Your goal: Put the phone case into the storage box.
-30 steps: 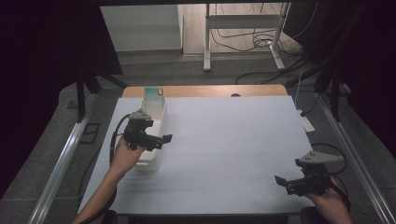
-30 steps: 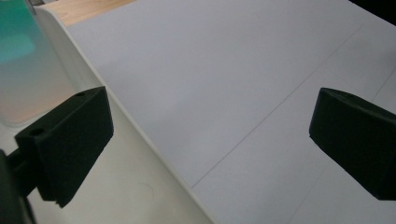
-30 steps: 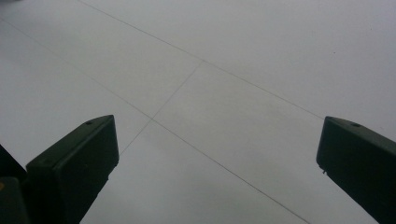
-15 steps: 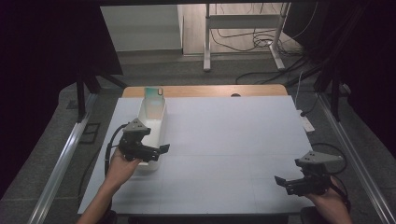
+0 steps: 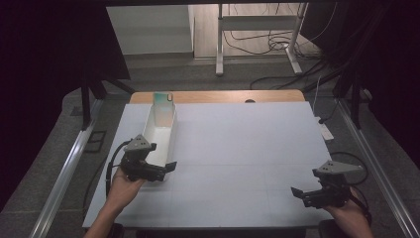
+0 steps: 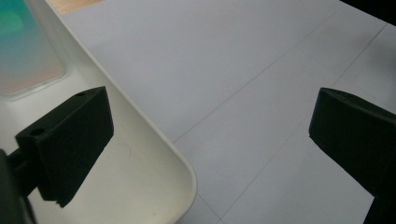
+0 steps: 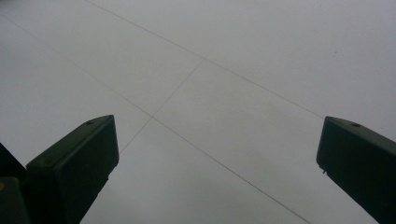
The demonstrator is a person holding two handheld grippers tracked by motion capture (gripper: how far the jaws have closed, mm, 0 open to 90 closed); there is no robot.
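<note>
Left gripper (image 5: 166,167) sits at the near end of the white tray (image 5: 159,133), fingers spread wide, holding nothing. In the left gripper view one finger (image 6: 70,140) hangs over the tray's inside and the other (image 6: 359,140) is out over the bare worktop (image 5: 247,148), so the tray's long side wall (image 6: 154,140) and rounded near corner run between them. No contact that I can see.

Tray location: left part of the worktop, long axis running from the person's side toward the far edge. The far end holds a flat card-like thing with a teal-to-pink face (image 5: 164,106); in the high view it looks propped against the tray's far end, and in the left gripper view it shows at top left (image 6: 23,51). Can't tell what it is exactly.

Key relation: the tray extends away from the left fingers along its long axis, so the card is ahead of them, at the opposite end of the tray. The side wall is already bracketed, so I'd judge a wall pinch needs a close plus maybe a small drop. Going for the card means travelling forward along the tray.

Right gripper (image 5: 299,192) is at the near right of the worktop, well apart from the tray, fingers also spread and empty, pointed at bare surface. Left hand (image 5: 124,186) is clearly the nearer one; the right would have to cross most of the worktop.

Risk, my read: closing on the thin wall near the corner may tilt or skid the tray, and that could topple the card.
</note>
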